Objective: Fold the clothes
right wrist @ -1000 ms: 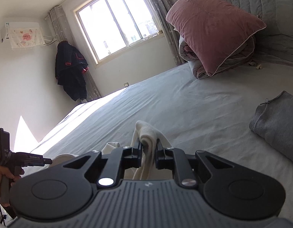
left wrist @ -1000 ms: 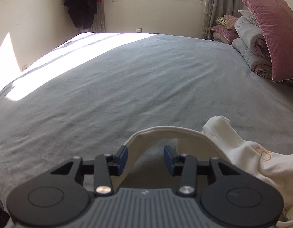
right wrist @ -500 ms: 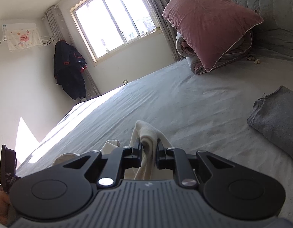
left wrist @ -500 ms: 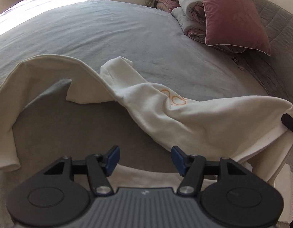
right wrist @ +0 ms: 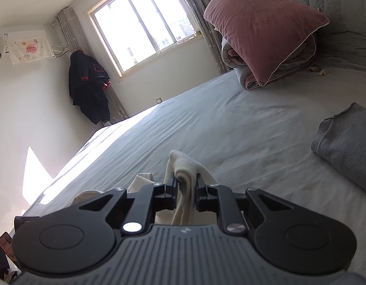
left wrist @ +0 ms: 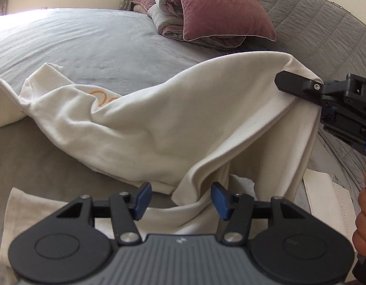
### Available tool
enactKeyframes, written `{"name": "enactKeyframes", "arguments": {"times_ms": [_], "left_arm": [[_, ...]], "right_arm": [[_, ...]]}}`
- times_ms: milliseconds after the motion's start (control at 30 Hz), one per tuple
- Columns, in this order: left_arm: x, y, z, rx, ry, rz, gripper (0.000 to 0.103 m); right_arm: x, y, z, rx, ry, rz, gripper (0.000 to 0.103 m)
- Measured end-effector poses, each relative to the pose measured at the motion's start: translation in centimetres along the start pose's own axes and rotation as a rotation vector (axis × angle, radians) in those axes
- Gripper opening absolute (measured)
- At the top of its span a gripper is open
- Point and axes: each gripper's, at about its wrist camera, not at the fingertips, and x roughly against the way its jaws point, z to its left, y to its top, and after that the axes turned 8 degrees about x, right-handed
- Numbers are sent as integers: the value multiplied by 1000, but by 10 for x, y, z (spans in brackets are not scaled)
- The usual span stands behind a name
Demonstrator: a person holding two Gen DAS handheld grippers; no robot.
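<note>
On the bed, right claw pinches cream garment.

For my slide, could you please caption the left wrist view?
Left gripper, jaws open, above the white shirt on the grey bed; right gripper holds one corner up.

Your cream-white shirt lies half spread, half lifted on the grey bed. One corner is raised toward the headboard side, and the cloth drapes down from it in long folds. An orange print shows near its middle, possibly lettering. A bunched edge stands upright above the bed.
</note>
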Motion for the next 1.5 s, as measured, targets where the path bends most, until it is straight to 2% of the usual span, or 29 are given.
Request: {"name": "enactKeyframes", "arguments": {"times_ms": [67,133,200,267,433,633,767,967,1233,1367,1500], "left_arm": [[-3,1,1,37,7,-6,41],[-2,3,3,71,29,-26,16],[3,6,5,102,48,-56,4],[14,10,5,116,80,-107,4],[60,21,7,61,201,-257,4],[128,22,17,-11,351,-421,4],[164,10,32,-19,417,-480,4],[207,-18,64,16,473,-488,4],[256,-66,101,39,557,-481,4],[270,-92,117,34,598,-451,4],[273,-114,130,32,607,-388,4]], "right_arm": [[0,0,0,-2,3,0,17],[-1,0,0,-4,7,2,17],[-1,0,0,-7,17,8,17],[-1,-1,0,-6,24,12,18],[-4,-3,3,-18,73,45,22],[-9,-11,32,13,265,112,22],[-10,-19,56,34,366,152,21],[-14,-31,85,2,523,224,21],[-14,-54,135,82,693,347,17],[-14,-71,153,132,751,436,14],[-13,-86,165,196,764,501,14]]}}
